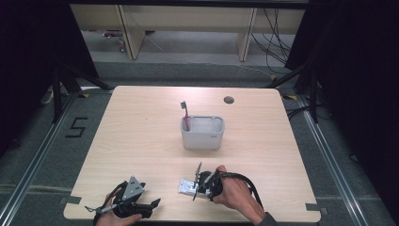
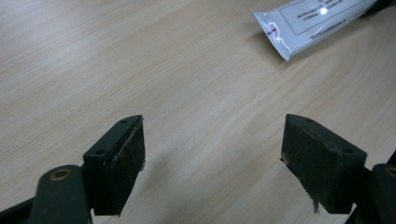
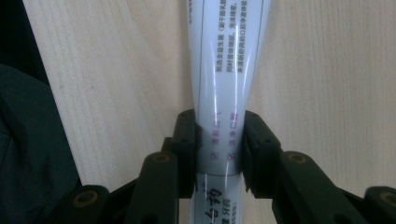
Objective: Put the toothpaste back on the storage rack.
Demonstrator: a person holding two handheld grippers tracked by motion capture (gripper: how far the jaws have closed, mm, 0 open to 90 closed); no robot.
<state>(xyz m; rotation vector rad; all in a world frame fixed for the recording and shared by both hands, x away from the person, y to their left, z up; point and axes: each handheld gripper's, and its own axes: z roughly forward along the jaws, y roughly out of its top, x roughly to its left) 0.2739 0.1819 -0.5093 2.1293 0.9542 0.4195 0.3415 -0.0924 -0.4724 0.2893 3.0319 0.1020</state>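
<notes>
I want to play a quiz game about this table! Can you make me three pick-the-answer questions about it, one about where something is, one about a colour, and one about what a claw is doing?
1. Where is the toothbrush?
A. Lying flat on the table
B. Standing in the grey holder
C. In the left claw

2. What colour is the toothpaste tube?
A. White
B. Green
C. Black

3. What is the right claw doing?
A. Wide open over bare wood
B. Holding the toothbrush
C. Shut on the toothpaste tube

Answers:
1. B, since the high view shows the brush sticking up out of the holder's left end.
2. A, since the right gripper view shows a shiny white tube with small print.
3. C, since both pads press the tube's sides there, while the left claw stands open with nothing in it.
</notes>
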